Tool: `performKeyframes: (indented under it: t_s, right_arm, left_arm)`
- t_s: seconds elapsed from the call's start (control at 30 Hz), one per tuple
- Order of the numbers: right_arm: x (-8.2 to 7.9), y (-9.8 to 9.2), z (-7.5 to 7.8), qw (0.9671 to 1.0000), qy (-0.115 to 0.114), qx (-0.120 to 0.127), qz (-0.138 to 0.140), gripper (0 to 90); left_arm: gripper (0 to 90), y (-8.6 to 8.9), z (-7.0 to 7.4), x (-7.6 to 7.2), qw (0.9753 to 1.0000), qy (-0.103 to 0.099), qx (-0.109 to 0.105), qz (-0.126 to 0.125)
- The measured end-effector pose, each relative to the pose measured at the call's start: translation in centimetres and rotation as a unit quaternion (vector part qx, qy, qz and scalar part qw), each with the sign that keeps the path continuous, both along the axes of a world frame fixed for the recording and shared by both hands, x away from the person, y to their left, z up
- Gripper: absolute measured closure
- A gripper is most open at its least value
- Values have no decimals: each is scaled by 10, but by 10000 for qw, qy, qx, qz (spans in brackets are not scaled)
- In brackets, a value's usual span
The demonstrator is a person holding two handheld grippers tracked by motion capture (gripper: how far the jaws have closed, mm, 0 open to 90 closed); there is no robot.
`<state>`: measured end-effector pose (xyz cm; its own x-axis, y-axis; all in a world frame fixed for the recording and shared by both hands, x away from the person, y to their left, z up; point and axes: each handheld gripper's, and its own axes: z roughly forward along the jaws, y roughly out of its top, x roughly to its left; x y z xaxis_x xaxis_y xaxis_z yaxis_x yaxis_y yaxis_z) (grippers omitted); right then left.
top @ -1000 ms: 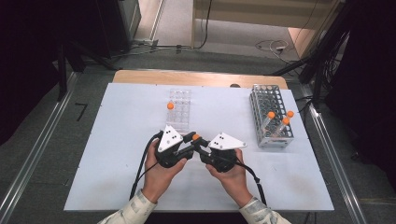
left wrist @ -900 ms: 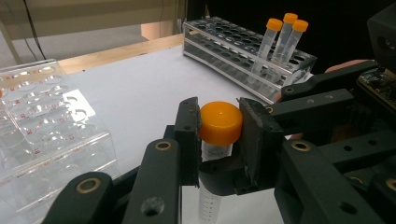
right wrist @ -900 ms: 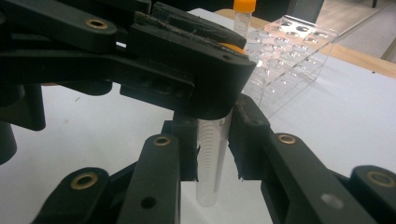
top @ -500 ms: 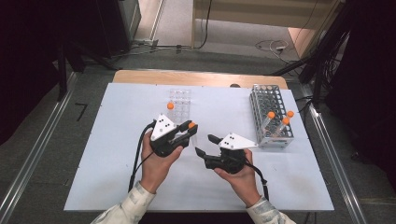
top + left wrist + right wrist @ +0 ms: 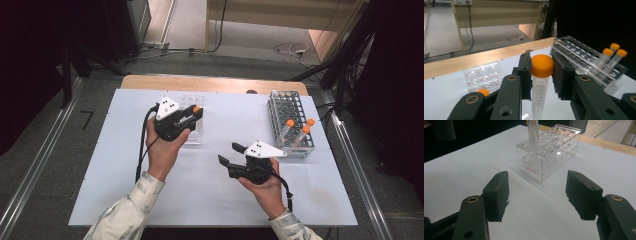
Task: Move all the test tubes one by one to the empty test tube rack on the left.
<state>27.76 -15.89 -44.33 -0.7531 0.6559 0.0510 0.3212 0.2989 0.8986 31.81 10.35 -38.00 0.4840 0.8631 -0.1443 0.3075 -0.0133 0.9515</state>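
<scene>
So nearest the person, the right gripper sits low over the white table at the near right, jaws spread wide apart with nothing between them. In the right gripper view it looks across bare tabletop toward the clear rack, and nothing stands in between.

A bit farther and to the left, the left gripper is clamped on a tube with an orange cap. The jaws squeeze right at the cap, and the tube hangs upright below them. From the high view this gripper is over the clear rack, so the tube is right above it or partly in it; can't tell which. In the left gripper view another orange cap peeks out low down beside the jaw, near that rack.

Over on the right side, well apart from both hands, is a grey mesh rack. Three orange-capped tubes stand tilted in its near end, and the other holes look open.

The table has a wooden strip along its far edge. Beyond it is grey floor with cables lying on it, pale wooden furniture at the back, and dark areas at both sides.
</scene>
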Motion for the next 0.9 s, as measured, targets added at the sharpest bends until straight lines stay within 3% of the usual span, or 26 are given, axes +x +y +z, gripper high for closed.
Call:
performKeyframes:
  t_s: [0.43,0.9]
  right_arm:
    - [1,1,-1,10000,39,-20,-13,341]
    - [1,0,-1,10000,66,-29,-21,343]
  left_arm:
    - [706,16,-3,28,9987,52,-125,494]
    - [705,14,-12,37,9975,34,169,680]
